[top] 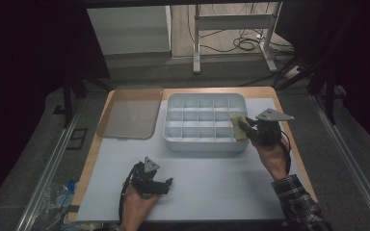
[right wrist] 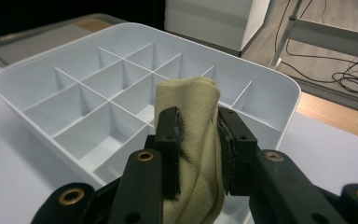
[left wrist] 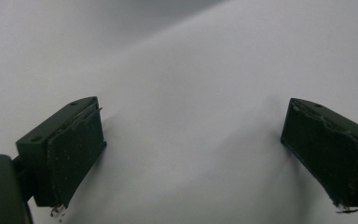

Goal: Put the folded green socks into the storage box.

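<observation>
**Fig.: Folded cloth carried over divided tray**

R gripper, jaws pinched on a folded yellow-green cloth, holds it above the tray's right-hand compartments, near the rim. L gripper rests w/ jaws wide apart, nothing between them, over the bare white mat. Clear lid lies beside the tray. Risks: cloth looks wider than one cell, so it may straddle the dividers or drape over the rim; loose folds could spring open once let go.

Plaid sleeve, black grippers w/ grey triangular plates, brass screws.
</observation>
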Demonstrator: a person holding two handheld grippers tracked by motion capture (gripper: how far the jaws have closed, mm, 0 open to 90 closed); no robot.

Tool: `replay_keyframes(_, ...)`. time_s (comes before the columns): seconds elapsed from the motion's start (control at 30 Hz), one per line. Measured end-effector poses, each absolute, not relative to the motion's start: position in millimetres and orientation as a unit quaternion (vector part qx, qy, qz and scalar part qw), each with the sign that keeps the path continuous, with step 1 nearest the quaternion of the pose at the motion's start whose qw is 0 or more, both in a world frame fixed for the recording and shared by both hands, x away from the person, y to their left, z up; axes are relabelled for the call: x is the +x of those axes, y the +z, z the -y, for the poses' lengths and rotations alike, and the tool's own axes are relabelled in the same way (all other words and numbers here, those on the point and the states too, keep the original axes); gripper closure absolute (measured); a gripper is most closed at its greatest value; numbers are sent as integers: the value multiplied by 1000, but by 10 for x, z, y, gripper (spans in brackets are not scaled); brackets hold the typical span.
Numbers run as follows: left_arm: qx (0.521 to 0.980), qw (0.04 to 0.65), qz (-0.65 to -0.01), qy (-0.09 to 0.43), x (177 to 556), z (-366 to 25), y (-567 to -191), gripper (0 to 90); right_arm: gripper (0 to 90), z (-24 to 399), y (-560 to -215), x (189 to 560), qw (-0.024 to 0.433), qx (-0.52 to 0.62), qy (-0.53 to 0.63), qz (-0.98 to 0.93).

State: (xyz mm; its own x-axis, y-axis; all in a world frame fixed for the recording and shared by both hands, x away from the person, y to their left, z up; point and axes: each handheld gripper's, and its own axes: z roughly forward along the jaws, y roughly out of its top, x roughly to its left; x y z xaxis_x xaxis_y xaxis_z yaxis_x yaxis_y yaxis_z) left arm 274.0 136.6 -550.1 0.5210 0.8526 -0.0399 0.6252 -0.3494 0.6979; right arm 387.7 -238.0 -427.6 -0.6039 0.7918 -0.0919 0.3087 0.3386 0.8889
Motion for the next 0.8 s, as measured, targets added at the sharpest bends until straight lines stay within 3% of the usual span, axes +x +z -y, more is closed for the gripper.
replay_keyframes(0.8,803,339,-460,167,2740,-1365,-5503,56,701,2332,-4725,4196,308,359,427,-771)
